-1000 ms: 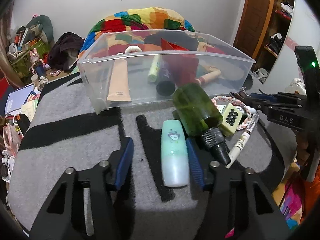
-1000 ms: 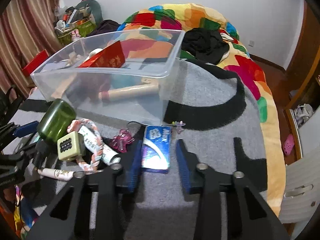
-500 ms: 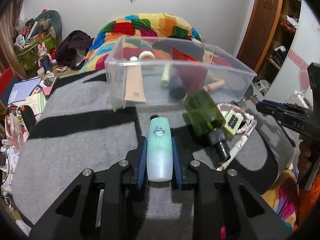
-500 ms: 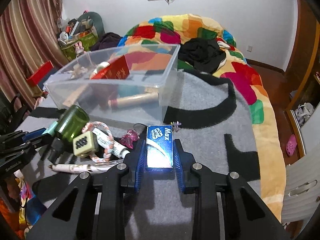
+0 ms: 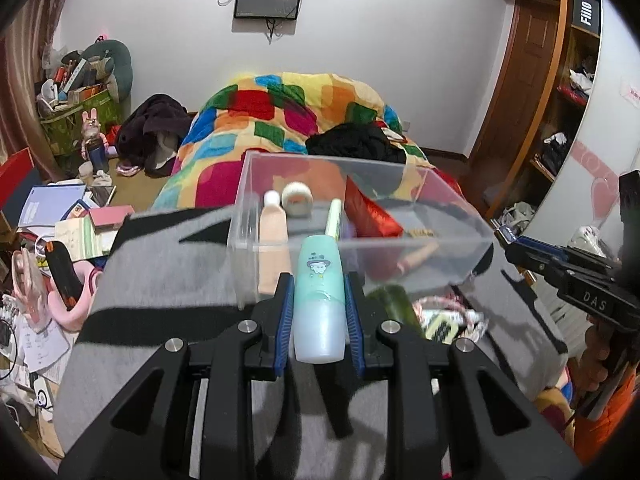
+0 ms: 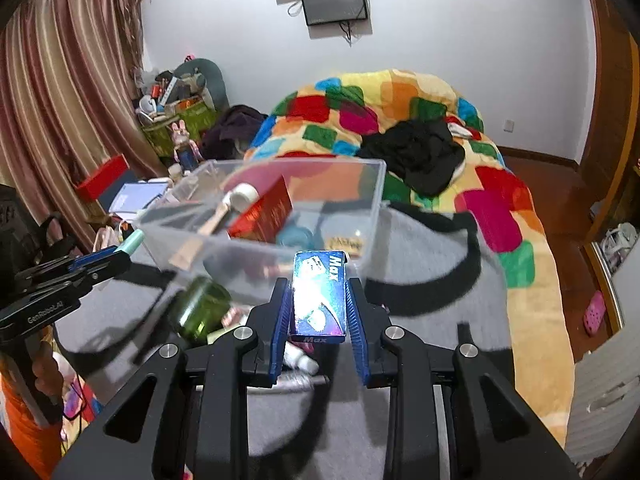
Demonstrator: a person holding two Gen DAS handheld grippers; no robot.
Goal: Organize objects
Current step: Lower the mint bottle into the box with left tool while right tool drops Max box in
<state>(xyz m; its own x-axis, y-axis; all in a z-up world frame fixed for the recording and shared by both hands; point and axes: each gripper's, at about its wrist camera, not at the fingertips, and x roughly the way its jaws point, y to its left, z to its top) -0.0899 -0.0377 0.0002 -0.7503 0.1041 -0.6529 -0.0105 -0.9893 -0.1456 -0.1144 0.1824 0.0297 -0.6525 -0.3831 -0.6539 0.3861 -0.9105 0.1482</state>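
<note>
A grey-and-black blanket point(image 5: 168, 280) carries the clear bin point(image 5: 460, 240) and green bottle point(image 6: 200, 312).

Bin point(image 5: 460, 236): on the blanket point(image 5: 168, 272), before the quilt point(image 5: 288, 116); holds a tube point(image 5: 273, 236), box point(image 5: 370, 216), tape roll point(image 5: 297, 199)
Bottle point(image 6: 200, 310): on the blanket, before the bin

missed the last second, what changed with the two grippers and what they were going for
Both closed and lifted: the left gripper shut on the mint bottle, the right gripper on the blue box, and both now hang near the clear bin. The green bottle still lies on the grey blanket.
</note>
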